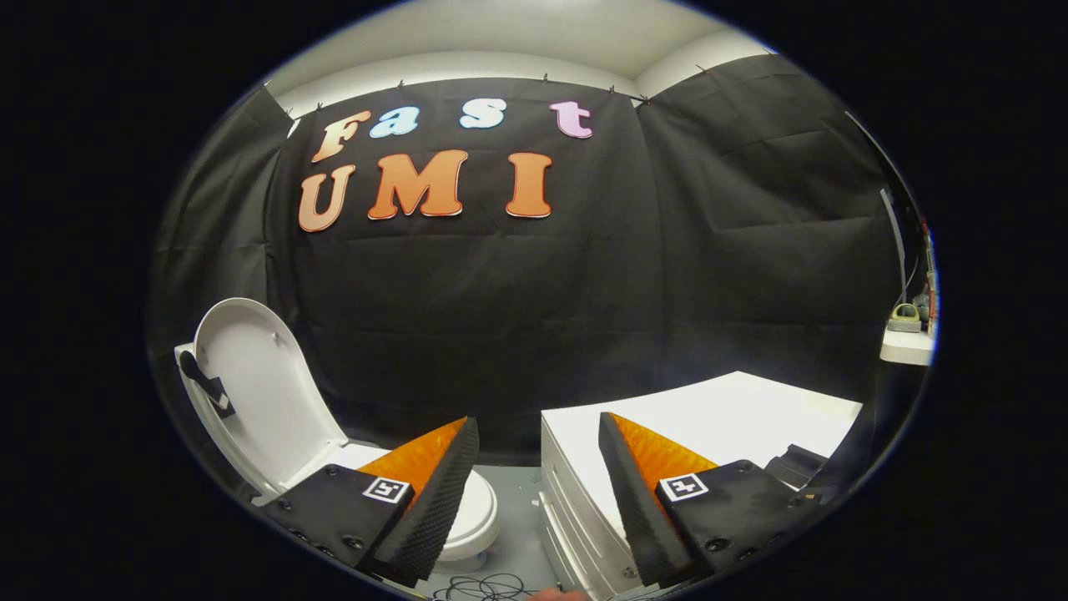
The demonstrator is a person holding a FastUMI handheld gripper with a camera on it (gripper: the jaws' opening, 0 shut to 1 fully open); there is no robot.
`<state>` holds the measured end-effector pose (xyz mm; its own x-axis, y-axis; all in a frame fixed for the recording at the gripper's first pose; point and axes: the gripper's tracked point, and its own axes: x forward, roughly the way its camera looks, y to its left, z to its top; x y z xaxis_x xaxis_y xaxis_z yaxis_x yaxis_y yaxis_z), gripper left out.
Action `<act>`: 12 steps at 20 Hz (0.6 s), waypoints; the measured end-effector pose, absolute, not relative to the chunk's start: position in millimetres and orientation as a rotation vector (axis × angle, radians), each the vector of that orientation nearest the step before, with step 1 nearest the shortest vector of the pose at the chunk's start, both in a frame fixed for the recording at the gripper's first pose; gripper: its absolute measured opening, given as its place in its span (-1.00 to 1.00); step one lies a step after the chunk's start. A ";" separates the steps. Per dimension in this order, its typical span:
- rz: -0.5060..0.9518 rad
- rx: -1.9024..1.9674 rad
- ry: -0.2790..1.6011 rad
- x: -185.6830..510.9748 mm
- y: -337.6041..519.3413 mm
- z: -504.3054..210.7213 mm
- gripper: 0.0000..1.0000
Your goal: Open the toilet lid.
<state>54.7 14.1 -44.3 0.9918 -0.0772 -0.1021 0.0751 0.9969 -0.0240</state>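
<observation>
Your toilet lid (250, 392) stands raised at the far left, leaning back against the black cloth wall, with the white toilet seat (476, 509) showing below it behind your left finger. Your hand-held gripper (538, 476) is spread wide and holds nothing; grey floor (521, 542) shows between its fingers. A white surface (734, 409) sits beyond the right finger, with loose black cables (484, 588) on the floor nearest you.

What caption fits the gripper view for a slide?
Open gripper held apart from the toilet, its lid already raised, beside a white cabinet.
</observation>
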 end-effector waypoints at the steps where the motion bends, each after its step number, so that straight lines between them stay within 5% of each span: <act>1: -0.076 -0.019 0.105 54.5 14.5 -44.7 0.87; 12: -0.083 -0.015 0.109 55.6 11.9 -46.9 0.87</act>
<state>55.6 11.9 -46.9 0.9906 -0.0837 -0.1081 0.0820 0.9964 -0.0198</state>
